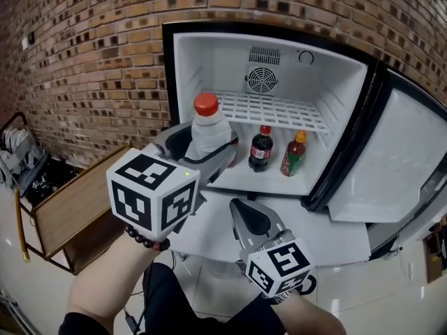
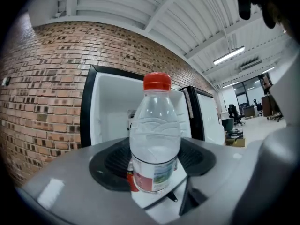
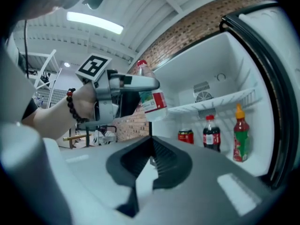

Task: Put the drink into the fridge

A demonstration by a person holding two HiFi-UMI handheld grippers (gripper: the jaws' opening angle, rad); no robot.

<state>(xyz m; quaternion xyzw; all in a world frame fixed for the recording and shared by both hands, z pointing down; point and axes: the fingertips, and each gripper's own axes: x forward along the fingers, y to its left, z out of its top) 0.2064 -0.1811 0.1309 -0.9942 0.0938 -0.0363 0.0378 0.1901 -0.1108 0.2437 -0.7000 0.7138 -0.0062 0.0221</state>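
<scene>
My left gripper (image 1: 207, 153) is shut on a clear water bottle (image 1: 208, 128) with a red cap and holds it upright in front of the open fridge (image 1: 342, 82). In the left gripper view the bottle (image 2: 154, 139) stands between the jaws of the left gripper (image 2: 154, 175), with the fridge behind it. My right gripper (image 1: 242, 212) is lower and to the right, shut with nothing in it. The right gripper view shows the right gripper (image 3: 151, 140) with its tips together, and the held bottle (image 3: 152, 100) up to the left.
On the fridge floor stand a cola bottle (image 1: 261, 149), a red bottle with a yellow cap (image 1: 294, 154) and a red can (image 3: 186, 136). A wire shelf (image 1: 272, 110) spans the fridge. Its door (image 1: 391, 166) hangs open at right. A wooden cabinet (image 1: 70, 208) is at left.
</scene>
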